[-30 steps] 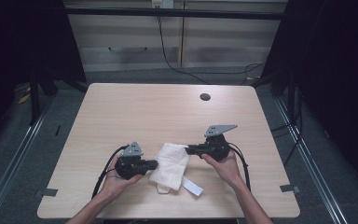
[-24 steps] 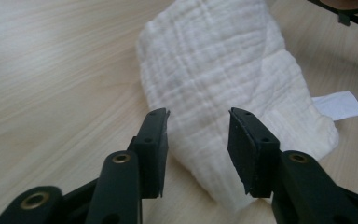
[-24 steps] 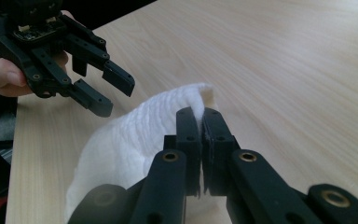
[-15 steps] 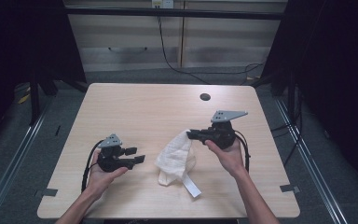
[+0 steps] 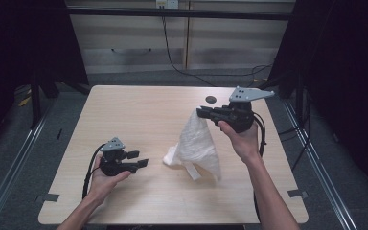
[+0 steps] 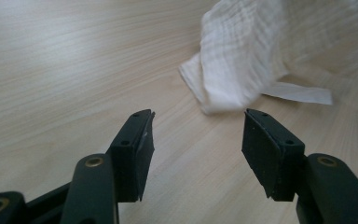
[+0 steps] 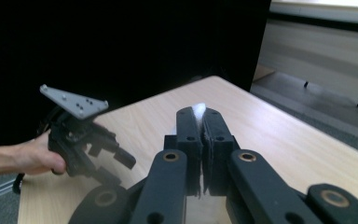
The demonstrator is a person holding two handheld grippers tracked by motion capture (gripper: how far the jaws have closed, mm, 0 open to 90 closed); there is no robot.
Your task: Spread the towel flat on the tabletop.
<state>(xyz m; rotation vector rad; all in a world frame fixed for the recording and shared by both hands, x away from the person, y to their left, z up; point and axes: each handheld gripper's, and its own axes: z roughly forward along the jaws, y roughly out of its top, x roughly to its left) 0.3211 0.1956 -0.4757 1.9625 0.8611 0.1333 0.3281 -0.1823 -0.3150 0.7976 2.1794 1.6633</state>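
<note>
The table (image 5: 139, 115) is a pale wood-grain rectangle with rounded corners, bare over most of its top. A small dark round disc (image 5: 211, 99) sits near its far edge, and strips of grey tape (image 5: 298, 193) mark the two near corners. The floor around it is grey, with metal rails running along both sides. Black curtains close off the left and right of the room, and behind the table stands a light panelled wall with a black cable (image 5: 172, 52) hanging down it and trailing across the floor. No brand, label or writing can be read anywhere.

The right gripper (image 5: 202, 113) is held up above the far right part of the table, its jaws pressed together on the top corner of a white cloth (image 5: 196, 143). In the right gripper view a tuft of white fabric pokes out between the closed jaws. The cloth hangs from that pinch in a cone, and its lower edge and a narrow white strip rest on the table near the middle.

The left gripper (image 5: 139, 159) is low over the near left part of the table, held in the person's left hand (image 5: 106, 179), with its jaws spread and nothing between them. It points toward the cloth, which lies near but apart from it; in the left gripper view the bunched lower end of the cloth sits just beyond the open jaws.
</note>
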